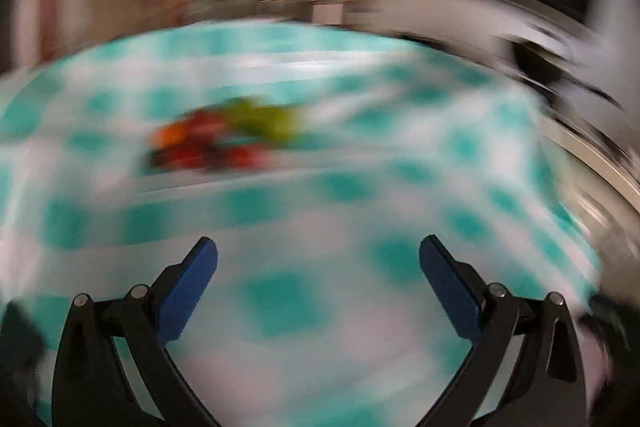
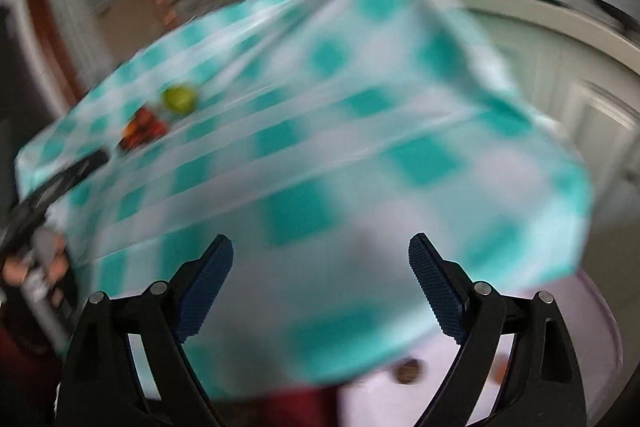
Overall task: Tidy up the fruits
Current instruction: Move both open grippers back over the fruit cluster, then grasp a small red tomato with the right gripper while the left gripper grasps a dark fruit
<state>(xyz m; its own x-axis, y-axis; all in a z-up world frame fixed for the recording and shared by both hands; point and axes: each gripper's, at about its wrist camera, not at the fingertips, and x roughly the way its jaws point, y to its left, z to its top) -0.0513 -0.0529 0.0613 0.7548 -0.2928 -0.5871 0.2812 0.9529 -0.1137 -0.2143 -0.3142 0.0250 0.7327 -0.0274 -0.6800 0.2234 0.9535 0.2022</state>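
Your surface [image 2: 424, 155], draped in a soft teal-and-white checked cloth, fills both views; its near corner and right edge show in the right wrist view. The fruits [image 1: 224, 139], a blurred red, orange and green cluster, probably round pieces, lie well ahead of the fingers. Your left gripper [image 1: 318, 259] and right gripper [image 2: 320, 255] both stand wide, holding nothing.
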